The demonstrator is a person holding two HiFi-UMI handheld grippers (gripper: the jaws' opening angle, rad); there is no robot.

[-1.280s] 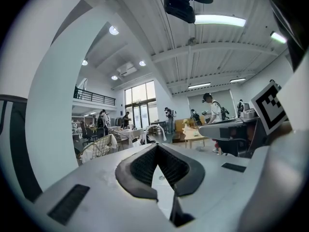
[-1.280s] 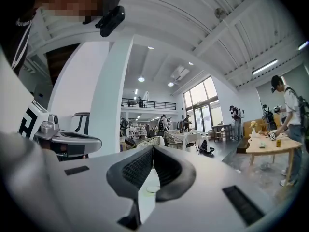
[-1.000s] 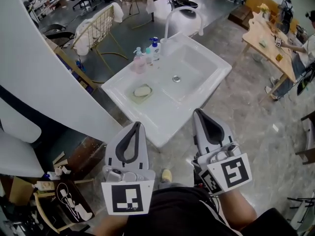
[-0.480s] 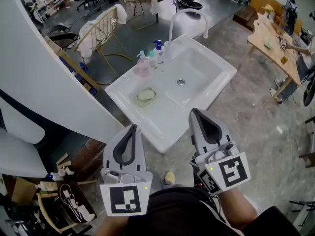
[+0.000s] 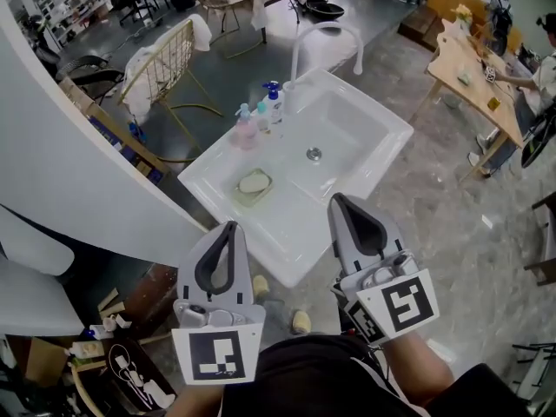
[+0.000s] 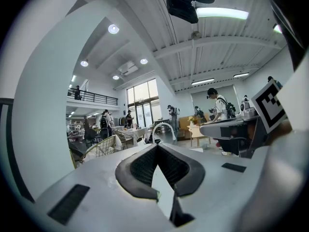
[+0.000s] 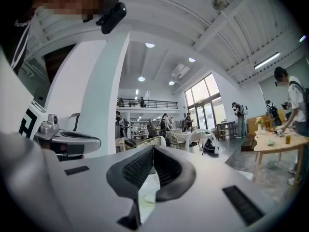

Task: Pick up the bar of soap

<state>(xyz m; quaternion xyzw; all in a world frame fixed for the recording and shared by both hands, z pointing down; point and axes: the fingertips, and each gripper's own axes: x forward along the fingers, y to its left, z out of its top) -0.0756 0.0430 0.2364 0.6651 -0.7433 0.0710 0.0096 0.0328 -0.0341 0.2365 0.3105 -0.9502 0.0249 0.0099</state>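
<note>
Pale oval bar of soap [image 5: 254, 182] lies on the white ceramic sink's [image 5: 287, 233] left ledge, well apart from both tongs. Left gripper [image 5: 230, 228] and right gripper [image 5: 335, 200] are clenched and empty. Risk: the soap, possibly wet, squirts out of a hard pinch.

I log my left gripper [image 5: 229, 230] and right gripper [image 5: 339, 200]: pale grey shells, black ribbed pads [image 6: 140, 166], white cubes [image 5: 217, 355] bearing black square markers. The shirt [image 5: 304, 377] is black.
</note>
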